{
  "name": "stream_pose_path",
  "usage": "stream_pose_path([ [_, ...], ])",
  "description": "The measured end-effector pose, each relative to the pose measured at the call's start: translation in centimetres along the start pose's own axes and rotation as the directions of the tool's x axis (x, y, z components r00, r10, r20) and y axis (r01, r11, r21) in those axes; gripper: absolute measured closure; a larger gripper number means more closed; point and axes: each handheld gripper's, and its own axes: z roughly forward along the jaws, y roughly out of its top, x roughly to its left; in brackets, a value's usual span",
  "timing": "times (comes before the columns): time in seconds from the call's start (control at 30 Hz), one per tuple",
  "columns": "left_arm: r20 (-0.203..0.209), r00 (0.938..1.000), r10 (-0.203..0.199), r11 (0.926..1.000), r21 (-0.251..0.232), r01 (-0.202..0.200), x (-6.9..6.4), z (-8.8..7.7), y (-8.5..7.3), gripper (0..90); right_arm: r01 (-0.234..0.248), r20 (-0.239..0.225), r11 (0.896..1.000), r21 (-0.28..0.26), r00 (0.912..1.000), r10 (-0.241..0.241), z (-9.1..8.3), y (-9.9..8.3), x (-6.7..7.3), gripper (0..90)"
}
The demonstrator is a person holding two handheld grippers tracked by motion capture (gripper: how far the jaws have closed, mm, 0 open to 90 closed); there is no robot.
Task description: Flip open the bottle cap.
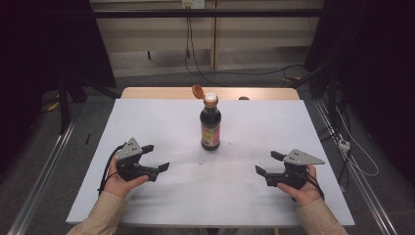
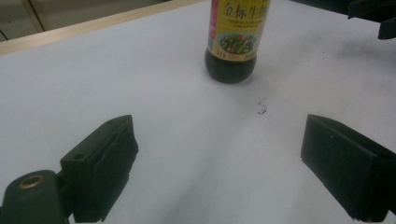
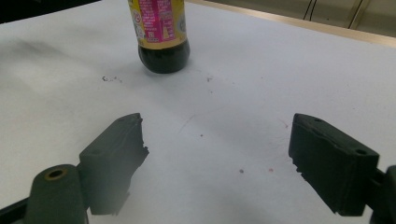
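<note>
A dark sauce bottle (image 1: 210, 126) stands upright in the middle of the white table (image 1: 161, 122), its orange flip cap hinged open. My left gripper (image 1: 155, 158) rests low at the front left, open, nothing between its jaws, pointing toward the bottle (image 2: 237, 39). At the front right my right gripper (image 1: 269, 164) is open too and holds nothing. It faces the bottle's pink label side (image 3: 162, 33). The tip of the right gripper (image 2: 380, 14) shows in the top right corner of the left gripper view.
Small dark specks (image 2: 262, 110) mark the white top near the bottle's foot. A wooden strip (image 1: 161, 93) edges the far side of the table. Cables (image 1: 235, 73) run across the floor beyond it, and metal rails flank both sides.
</note>
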Motion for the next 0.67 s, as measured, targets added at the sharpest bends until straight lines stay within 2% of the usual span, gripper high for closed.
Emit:
stream_pose_path([
  [0.13,-0.016,0.9999,0.004,1.0,-0.005,-0.004,0.3,-0.8,-0.2,10.2,0.0,0.004,1.0,-0.009,1.0,0.0,-0.2,-0.3,0.1,17.4],
  [0.3,-0.013,0.9999,0.0,1.0,0.005,0.0,0.3,-1.1,-0.9,10.2,0.004,0.011,1.0,-0.002,0.9999,-0.004,-0.3,-0.6,0.0,16.9],
  [0.33,-0.019,0.9997,0.013,0.9999,0.009,-0.012,0.4,-1.3,-1.0,10.2,0.005,0.013,1.0,0.0,0.9999,-0.005,-0.3,-0.7,0.0,16.9],
  [0.47,-0.019,0.9998,-0.005,1.0,0.003,0.006,0.5,-1.5,-1.3,9.4,0.006,0.018,1.0,-0.003,0.9998,-0.006,-0.4,-0.9,0.0,16.7],
  [0.67,-0.022,0.9998,0.0,1.0,0.003,0.0,0.3,-1.5,-1.3,7.5,0.002,0.026,1.0,-0.004,0.9997,-0.002,-0.5,-1.1,-0.1,16.1],
])
